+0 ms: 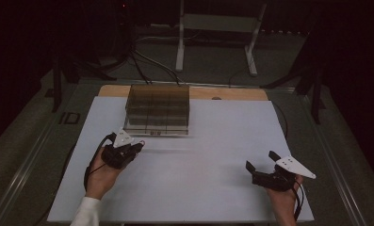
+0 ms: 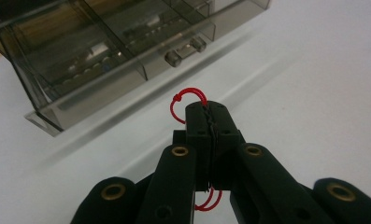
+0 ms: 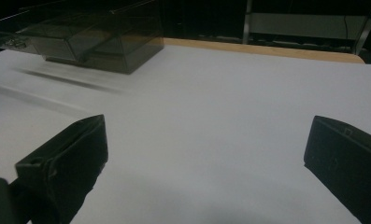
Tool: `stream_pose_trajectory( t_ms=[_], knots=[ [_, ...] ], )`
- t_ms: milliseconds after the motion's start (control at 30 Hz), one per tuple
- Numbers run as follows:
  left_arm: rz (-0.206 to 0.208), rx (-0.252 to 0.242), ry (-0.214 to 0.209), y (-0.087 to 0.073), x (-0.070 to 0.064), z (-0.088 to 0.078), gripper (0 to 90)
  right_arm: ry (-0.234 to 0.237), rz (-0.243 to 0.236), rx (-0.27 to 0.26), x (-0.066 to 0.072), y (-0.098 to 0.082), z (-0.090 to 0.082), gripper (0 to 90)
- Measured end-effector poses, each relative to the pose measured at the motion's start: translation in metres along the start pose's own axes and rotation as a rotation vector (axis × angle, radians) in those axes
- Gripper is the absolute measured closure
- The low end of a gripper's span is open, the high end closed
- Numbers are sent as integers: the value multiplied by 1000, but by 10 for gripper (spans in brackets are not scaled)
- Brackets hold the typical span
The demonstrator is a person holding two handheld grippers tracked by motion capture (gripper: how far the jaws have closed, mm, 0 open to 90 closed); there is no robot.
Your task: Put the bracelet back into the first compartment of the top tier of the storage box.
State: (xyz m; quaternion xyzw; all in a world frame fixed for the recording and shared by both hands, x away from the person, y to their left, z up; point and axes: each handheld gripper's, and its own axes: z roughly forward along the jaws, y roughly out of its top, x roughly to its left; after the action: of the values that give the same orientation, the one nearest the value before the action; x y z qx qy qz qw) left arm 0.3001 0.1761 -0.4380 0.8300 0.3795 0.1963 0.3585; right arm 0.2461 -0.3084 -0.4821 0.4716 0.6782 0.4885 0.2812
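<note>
Pinching a thin red cord point(image 2: 188, 100) between pads pressed together, the left gripper point(image 1: 138, 146) hovered just before the smoky clear compartment box point(image 1: 158, 109) at the table's point(image 1: 213, 188) far side. Step judged: carrying the cord to the box; next move called for lifting over the near wall and releasing into a compartment. Cord ran along the jaws, one loop pointing toward the box, another trailing behind; its full length was probably hidden. Right gripper point(image 1: 261, 161) rested well apart, jaws spread, empty.
</note>
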Motion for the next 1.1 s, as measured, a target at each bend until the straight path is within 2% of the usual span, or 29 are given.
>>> stream_pose_trajectory(
  t_ms=[400, 1100],
  knots=[
    [1, -19, 11, 12, 12, -5, 900, -1, 3, -1, 0, 0, 0, 4],
    [-4, -33, 15, 27, 25, -6, 900, -4, 3, -1, -1, 0, -1, 4]
  ],
)
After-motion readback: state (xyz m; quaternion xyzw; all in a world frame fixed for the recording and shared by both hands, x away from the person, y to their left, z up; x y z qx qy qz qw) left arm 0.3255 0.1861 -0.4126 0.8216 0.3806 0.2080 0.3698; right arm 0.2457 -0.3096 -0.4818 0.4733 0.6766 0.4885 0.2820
